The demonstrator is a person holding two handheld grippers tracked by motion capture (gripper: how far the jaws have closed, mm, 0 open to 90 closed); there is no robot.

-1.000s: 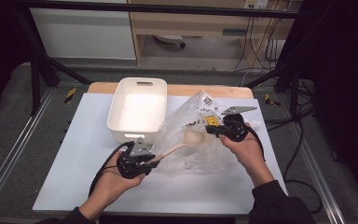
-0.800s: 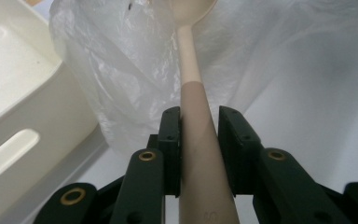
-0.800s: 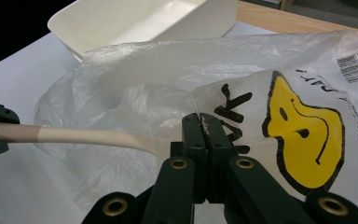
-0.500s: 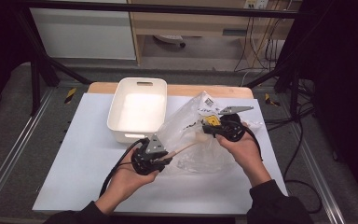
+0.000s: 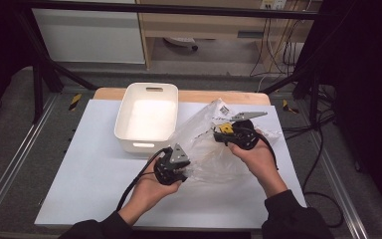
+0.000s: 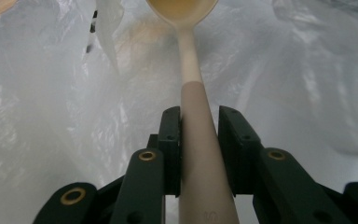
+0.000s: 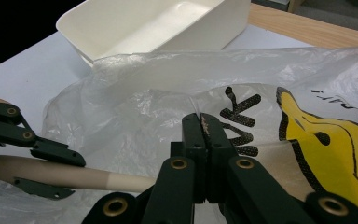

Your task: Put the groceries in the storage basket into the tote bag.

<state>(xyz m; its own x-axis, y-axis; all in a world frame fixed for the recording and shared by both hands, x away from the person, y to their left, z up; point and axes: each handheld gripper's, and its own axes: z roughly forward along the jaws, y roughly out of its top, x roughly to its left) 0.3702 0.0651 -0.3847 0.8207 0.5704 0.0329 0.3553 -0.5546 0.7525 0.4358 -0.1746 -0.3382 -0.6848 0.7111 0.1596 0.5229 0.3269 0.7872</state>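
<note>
A spoon (image 6: 196,154) is being clamped by its handle in the left gripper (image 5: 179,167), its bowl lying inside the clear bag (image 5: 214,149) on the table (image 5: 79,164). The bag's film is being pinched between the closed jaws of the right gripper (image 7: 200,126), beside the white bin (image 5: 146,119).

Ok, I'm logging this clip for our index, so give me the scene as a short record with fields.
left hand-held gripper: shut on spoon handle
spoon: bowl end inside bag
right hand-held gripper: shut on bag film
bag: clear plastic, yellow and black print, lying on table
tub: white, beside bag
</note>
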